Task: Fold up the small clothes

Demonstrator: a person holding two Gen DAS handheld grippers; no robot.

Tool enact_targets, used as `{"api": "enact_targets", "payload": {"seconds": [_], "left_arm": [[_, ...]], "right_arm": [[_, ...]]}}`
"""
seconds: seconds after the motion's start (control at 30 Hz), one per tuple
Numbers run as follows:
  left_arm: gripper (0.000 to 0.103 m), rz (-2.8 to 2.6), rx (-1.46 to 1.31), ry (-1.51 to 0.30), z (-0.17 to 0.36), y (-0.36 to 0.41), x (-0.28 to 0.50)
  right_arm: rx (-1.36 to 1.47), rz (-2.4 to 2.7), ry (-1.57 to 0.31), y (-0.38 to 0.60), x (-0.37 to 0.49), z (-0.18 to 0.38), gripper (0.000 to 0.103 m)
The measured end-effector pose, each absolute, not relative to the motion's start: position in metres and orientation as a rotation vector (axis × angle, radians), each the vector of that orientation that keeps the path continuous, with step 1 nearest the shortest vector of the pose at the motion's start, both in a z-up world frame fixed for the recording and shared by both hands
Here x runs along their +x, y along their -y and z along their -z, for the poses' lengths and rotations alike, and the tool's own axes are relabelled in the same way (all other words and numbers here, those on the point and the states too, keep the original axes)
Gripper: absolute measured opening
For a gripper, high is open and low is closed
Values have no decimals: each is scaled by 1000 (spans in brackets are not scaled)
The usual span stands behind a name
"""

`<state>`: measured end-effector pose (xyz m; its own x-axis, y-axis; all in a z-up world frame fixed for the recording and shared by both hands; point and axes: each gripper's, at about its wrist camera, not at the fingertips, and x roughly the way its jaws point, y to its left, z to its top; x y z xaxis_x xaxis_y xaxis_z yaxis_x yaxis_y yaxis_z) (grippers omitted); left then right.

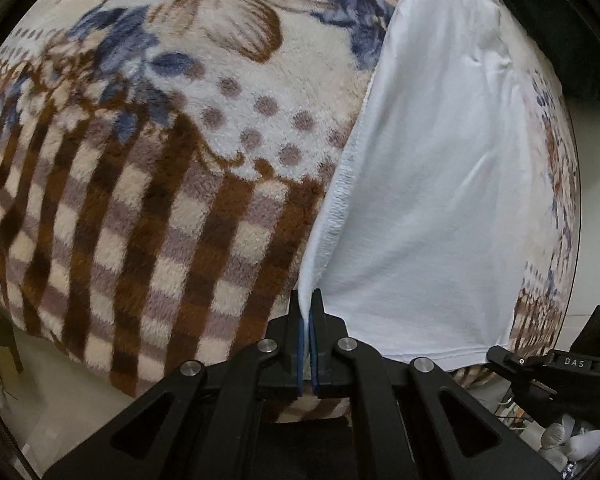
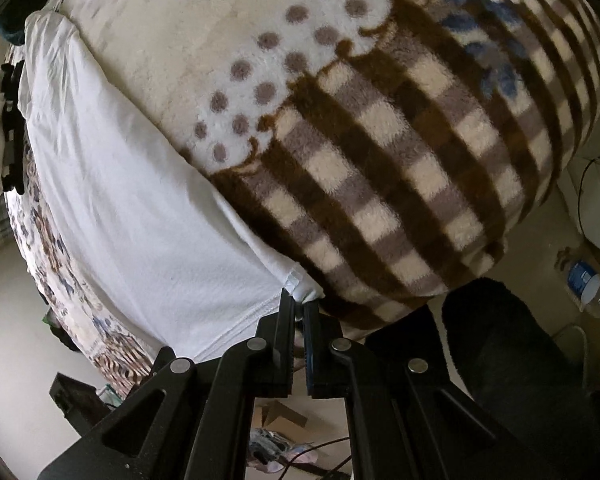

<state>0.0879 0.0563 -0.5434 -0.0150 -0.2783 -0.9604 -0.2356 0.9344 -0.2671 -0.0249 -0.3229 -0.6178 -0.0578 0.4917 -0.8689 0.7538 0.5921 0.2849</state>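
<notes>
A white garment [image 1: 432, 184] lies spread on a fleece blanket with brown checks, dots and blue flowers [image 1: 148, 184]. My left gripper [image 1: 307, 300] is shut on the garment's hemmed near corner, with the cloth rising from between the blue pads. In the right wrist view the same white garment [image 2: 140, 200] lies to the left on the blanket [image 2: 380, 152]. My right gripper [image 2: 300, 304] is shut on its other near corner, which bunches at the fingertips. The right gripper also shows in the left wrist view [image 1: 512, 360] at the garment's hem.
The blanket's near edge drops to a pale floor [image 1: 76, 384]. A plastic water bottle [image 2: 588, 284] lies on the floor at the right. A dark rounded shape [image 2: 512, 344] sits below the blanket edge. Cardboard and cables lie on the floor [image 2: 284, 420].
</notes>
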Motion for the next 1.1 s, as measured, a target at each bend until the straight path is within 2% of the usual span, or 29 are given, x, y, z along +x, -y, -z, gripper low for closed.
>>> {"api": "enact_targets", "payload": {"seconds": [0.13, 0.17, 0.2, 0.23, 0.27, 0.3, 0.33, 0.37, 0.4, 0.43, 0.63, 0.77, 0.93, 1.1], "left_arm": [[4, 1, -441, -1597, 530, -63, 91], [4, -5, -446, -1591, 523, -66, 92], [4, -9, -445, -1582, 516, -69, 93], [5, -14, -443, -1562, 505, -72, 95], [13, -25, -434, -1547, 497, -73, 97], [21, -35, -422, -1525, 485, -74, 101], [40, -36, -417, -1501, 475, -75, 106], [66, -38, -412, -1486, 469, -78, 111], [77, -42, -397, -1457, 455, -78, 121], [81, -34, -390, -1425, 444, -77, 130], [82, 75, -391, -1274, 383, -65, 221], [82, 110, -390, -1227, 376, -61, 295], [82, 98, -369, -1226, 411, -59, 402], [81, 110, -365, -1313, 475, -43, 488]], "right_arm": [[1026, 245, -1733, 319, -17, 626, 7], [1041, 229, -1748, 318, -15, 627, 14], [1051, 222, -1757, 315, -13, 628, 28], [1064, 198, -1759, 315, -12, 624, 38], [1055, 190, -1760, 316, -11, 618, 53], [1040, 184, -1761, 317, -9, 613, 58], [1018, 162, -1760, 317, -6, 603, 62], [996, 146, -1759, 317, -3, 595, 64], [973, 134, -1760, 316, 0, 586, 65], [958, 118, -1756, 315, 3, 577, 65], [847, 9, -1675, 300, 62, 499, 65], [807, -40, -1587, 289, 132, 459, 65], [748, -53, -1448, 289, 244, 441, 65], [648, -34, -1414, 298, 360, 476, 65]]}}
